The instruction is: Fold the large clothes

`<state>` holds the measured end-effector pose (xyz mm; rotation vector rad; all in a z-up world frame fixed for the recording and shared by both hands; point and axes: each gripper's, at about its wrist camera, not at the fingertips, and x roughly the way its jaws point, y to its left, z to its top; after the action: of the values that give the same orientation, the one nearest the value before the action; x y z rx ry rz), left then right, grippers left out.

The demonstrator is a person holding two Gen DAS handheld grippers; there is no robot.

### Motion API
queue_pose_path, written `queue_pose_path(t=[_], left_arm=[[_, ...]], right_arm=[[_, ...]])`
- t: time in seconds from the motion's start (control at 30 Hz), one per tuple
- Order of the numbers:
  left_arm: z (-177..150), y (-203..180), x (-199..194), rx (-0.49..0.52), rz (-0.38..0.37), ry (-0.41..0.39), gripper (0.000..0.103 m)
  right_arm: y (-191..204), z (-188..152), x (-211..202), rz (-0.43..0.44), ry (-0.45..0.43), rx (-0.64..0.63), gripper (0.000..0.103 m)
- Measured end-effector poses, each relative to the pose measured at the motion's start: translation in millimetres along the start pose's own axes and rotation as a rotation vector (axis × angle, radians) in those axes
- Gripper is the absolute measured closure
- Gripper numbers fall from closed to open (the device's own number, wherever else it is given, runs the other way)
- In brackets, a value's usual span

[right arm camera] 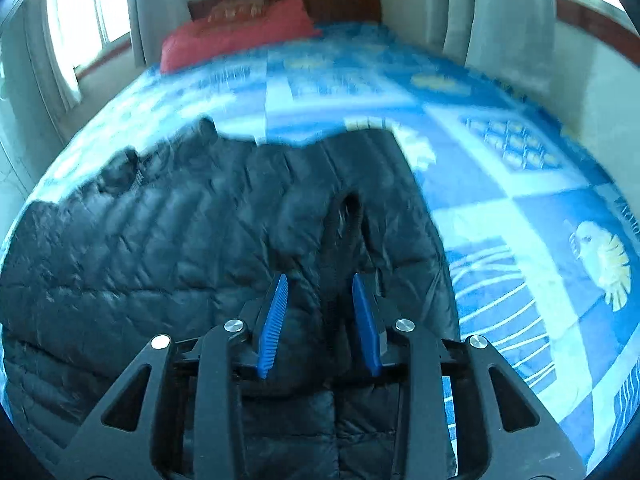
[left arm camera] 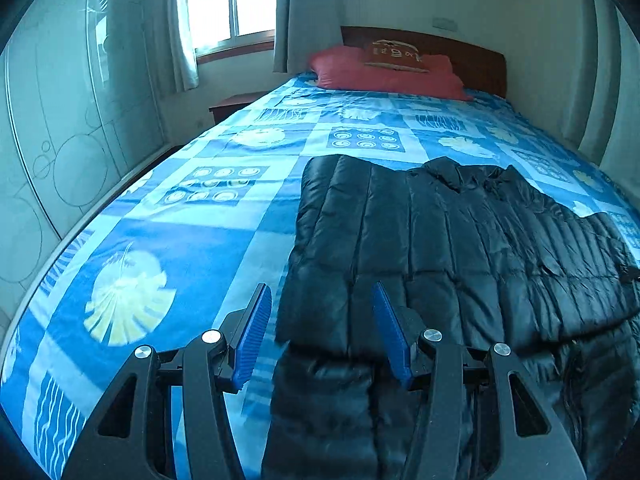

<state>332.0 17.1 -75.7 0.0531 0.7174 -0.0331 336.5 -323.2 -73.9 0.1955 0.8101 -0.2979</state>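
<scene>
Black puffer jacket (left arm camera: 460, 248) lies spread on bed (left arm camera: 208, 236), near foot edge. I hold left gripper (left arm camera: 322, 328) and right gripper (right arm camera: 320, 320) above it, both parted, empty. Light, puffy, slippery; I'd pinch hem corners.

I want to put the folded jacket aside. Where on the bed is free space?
Bare bedspread lies between the black jacket and the wardrobe-side edge, and between the jacket and the red pillow. More lies right of the jacket. The near middle is crowded.
</scene>
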Motion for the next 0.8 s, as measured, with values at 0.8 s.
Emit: queue_pose_path(t=[0.8], left_arm=[[42, -10, 100, 0.079, 0.077, 0.158, 0.048]], right_arm=[[79, 36, 74, 0.042, 0.061, -0.134, 0.055]])
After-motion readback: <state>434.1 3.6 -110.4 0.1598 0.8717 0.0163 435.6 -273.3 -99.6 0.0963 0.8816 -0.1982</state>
